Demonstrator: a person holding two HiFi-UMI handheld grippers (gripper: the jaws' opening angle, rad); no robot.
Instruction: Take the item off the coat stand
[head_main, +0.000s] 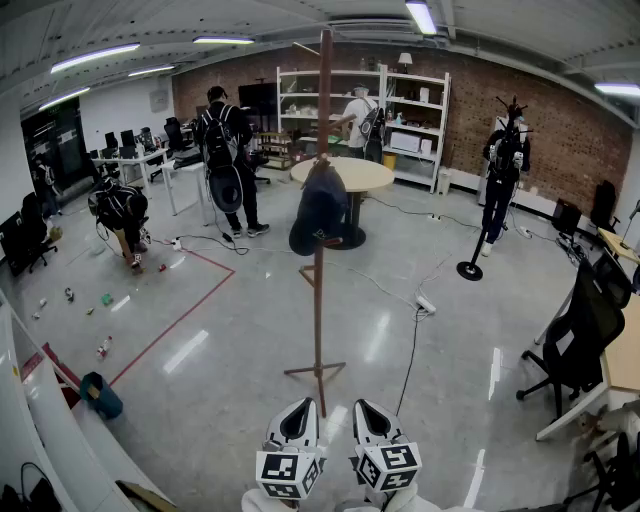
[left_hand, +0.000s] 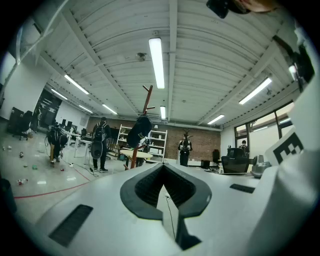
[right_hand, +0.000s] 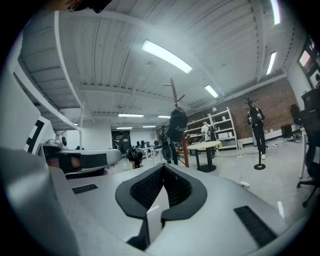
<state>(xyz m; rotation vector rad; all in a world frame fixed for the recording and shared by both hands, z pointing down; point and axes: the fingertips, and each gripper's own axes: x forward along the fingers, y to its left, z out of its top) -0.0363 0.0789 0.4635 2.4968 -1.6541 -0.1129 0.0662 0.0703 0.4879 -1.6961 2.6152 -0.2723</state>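
Note:
A tall wooden coat stand (head_main: 320, 290) rises from the grey floor straight ahead of me. A dark item that looks like a cap (head_main: 320, 212) hangs on it at mid height. Both grippers are low in the head view, side by side, well short of the stand's foot. The left gripper (head_main: 299, 406) and the right gripper (head_main: 366, 405) have their jaws together with nothing between them. In the left gripper view the cap (left_hand: 139, 132) hangs far beyond the shut left gripper (left_hand: 163, 165). In the right gripper view the cap (right_hand: 177, 125) sits far past the shut right gripper (right_hand: 164, 165).
A round table (head_main: 350, 173) and white shelves (head_main: 410, 105) stand behind the stand. Several people are at the back left. A second stand (head_main: 503, 160) holds dark clothes at right. Office chairs (head_main: 580, 335) and a desk lie right; a cable (head_main: 412, 350) and red tape (head_main: 180, 320) cross the floor.

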